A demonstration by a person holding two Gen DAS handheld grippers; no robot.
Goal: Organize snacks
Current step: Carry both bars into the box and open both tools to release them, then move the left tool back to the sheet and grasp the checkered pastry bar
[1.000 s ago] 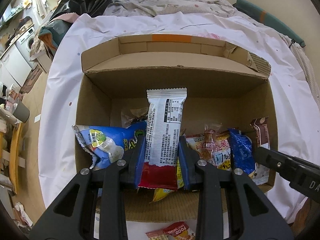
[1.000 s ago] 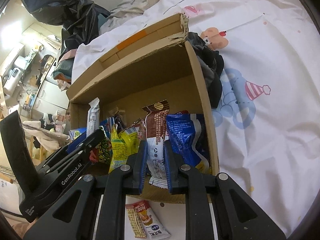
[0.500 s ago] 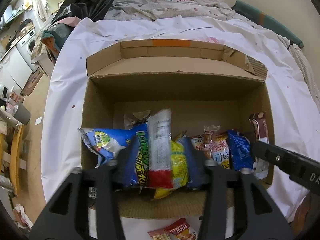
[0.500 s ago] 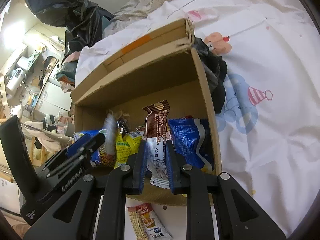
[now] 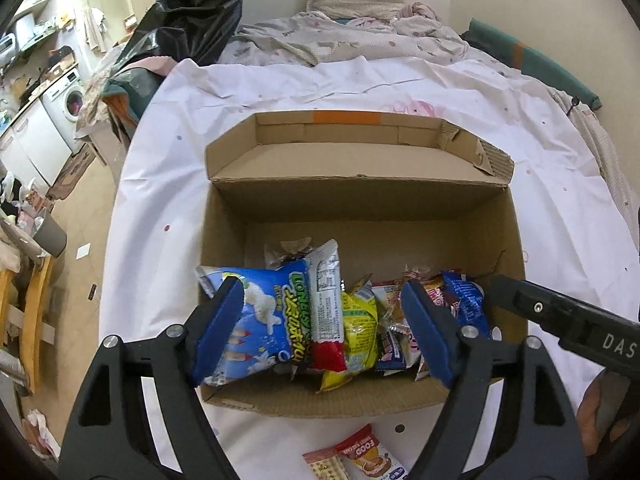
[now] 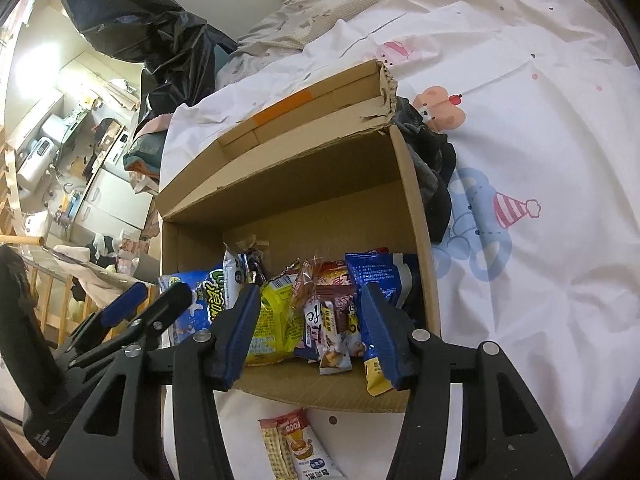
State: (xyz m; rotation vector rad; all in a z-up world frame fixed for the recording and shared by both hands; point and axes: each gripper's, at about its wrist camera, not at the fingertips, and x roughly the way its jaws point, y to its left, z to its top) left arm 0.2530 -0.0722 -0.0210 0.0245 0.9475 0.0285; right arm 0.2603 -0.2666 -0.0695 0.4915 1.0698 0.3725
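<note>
Letting go on both sides, you now have the left gripper spread wide with nothing between its pads, where a second ago it pinched the white-and-red bar upright; that bar now lies among the other packets in the cardboard box, leaning between the blue popcorn bag and the yellow packet. Same story on the right: the right gripper has sprung apart too, and the brown-and-white wafer pack it was gripping has dropped into the row beside the dark blue bag, near the box's right wall. So two more snacks are filed, and both claws are free for the next pick. The white-and-red bar's long axis runs front to back in the box, red end toward you and the white printed end pointing at the far wall, tipped up slightly. One packet is not yet sorted: the red FOOD packet sits on the white sheet just outside the box's near wall, and it looks like your likeliest next target
</note>
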